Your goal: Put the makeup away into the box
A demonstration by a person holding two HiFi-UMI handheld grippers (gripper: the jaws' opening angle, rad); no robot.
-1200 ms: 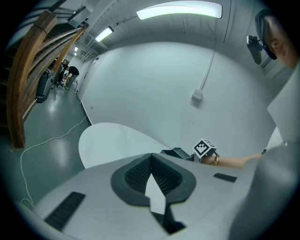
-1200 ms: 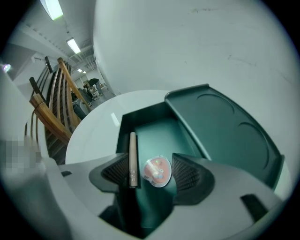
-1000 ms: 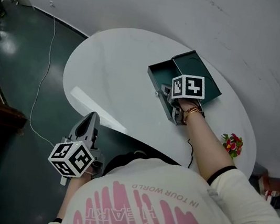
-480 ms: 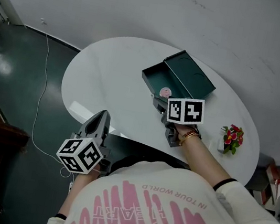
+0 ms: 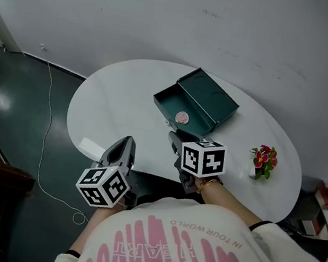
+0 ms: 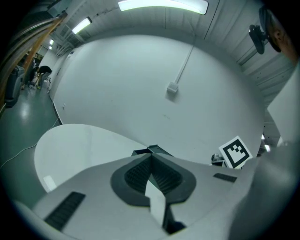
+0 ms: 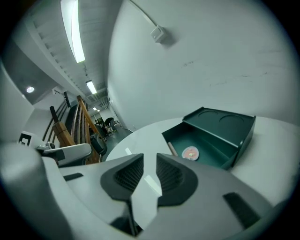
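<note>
Head view: right gripper (image 5: 173,137) above table's (image 5: 112,103) near edge, box (image 5: 196,103) beyond.

A dark green rectangular box (image 5: 172,100) is set open on the white round worktop (image 5: 112,106), its lid swung back behind the tray. A small round pink makeup compact (image 5: 182,117) is laid flat inside, and a slim tan stick (image 7: 172,148) is seen along one wall.
</note>
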